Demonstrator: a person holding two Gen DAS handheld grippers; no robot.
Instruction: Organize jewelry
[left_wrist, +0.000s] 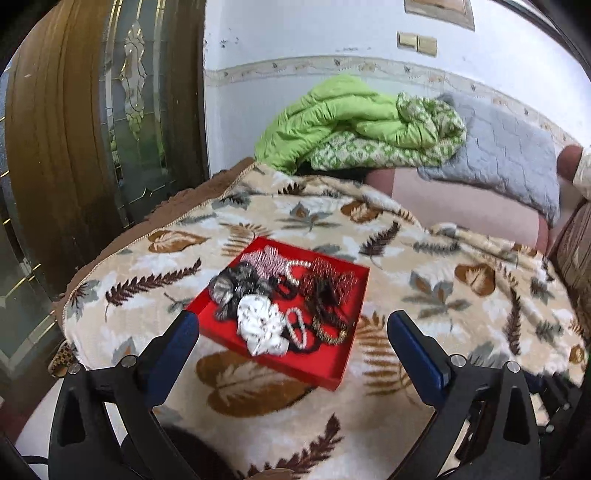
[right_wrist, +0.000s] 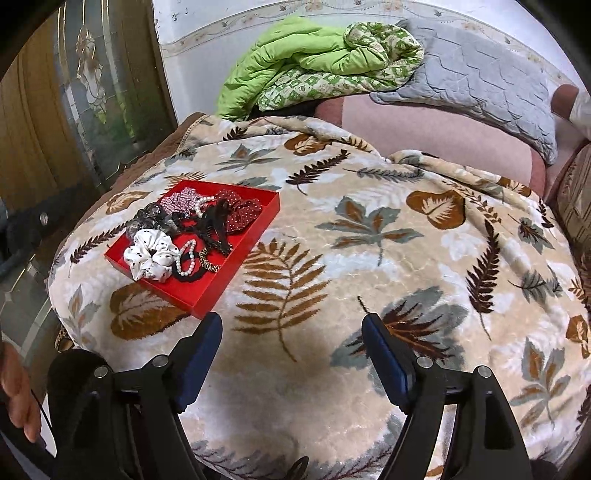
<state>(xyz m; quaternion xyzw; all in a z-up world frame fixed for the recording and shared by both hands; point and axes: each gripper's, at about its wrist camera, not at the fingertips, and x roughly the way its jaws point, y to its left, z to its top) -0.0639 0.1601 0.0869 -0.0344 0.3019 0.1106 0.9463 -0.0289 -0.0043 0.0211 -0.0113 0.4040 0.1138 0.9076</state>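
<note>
One red tray (right_wrist: 258, 221) on bed (right_wrist: 369, 258): scrunchies, four; pearl bracelets, two. No legible writing. Left claw (left_wrist: 293, 321), right claw (right_wrist: 291, 325): apart, empty.

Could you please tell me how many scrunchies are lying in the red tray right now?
4 visible: white scrunchie at the near corner, grey one behind it, pink checked one at the far corner, dark red dotted one on the right. Others may hide underneath.

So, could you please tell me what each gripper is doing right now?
Left gripper: open, empty.
Right gripper: open, empty.
</note>
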